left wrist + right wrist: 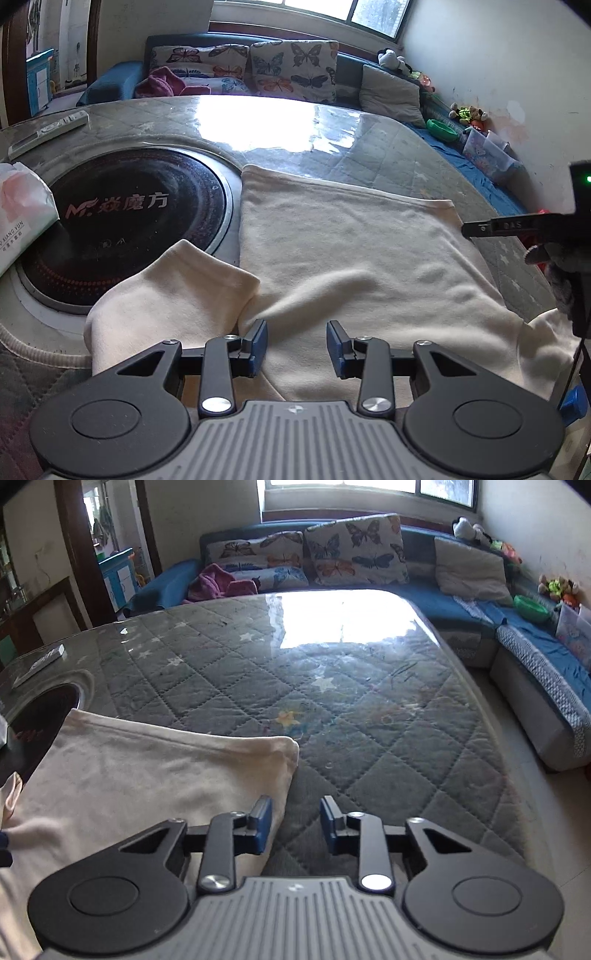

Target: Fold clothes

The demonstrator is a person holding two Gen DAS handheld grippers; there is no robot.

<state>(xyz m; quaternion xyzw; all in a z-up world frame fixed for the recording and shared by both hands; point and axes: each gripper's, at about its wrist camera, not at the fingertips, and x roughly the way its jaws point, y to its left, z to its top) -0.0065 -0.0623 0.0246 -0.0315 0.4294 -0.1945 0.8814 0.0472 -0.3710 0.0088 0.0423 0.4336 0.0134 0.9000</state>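
Note:
A cream top (351, 254) lies flat on the glass-covered table, hem toward the far side. One short sleeve (173, 291) is spread to the left, overlapping the round cooktop rim. My left gripper (296, 347) is open just above the garment's near part, nothing between its blue pads. In the right wrist view the same cream top (147, 775) fills the lower left. My right gripper (295, 823) is open over the garment's right edge, left pad over cloth, right pad over the table. The right gripper's finger (491, 227) also shows in the left wrist view, past the top's right side.
A black round cooktop (129, 221) is set into the table at left, with a tissue pack (22, 214) and a remote control (48, 129) beyond it. The quilted table surface (369, 709) stretches ahead. A blue sofa (535, 672) with butterfly cushions wraps the far and right sides.

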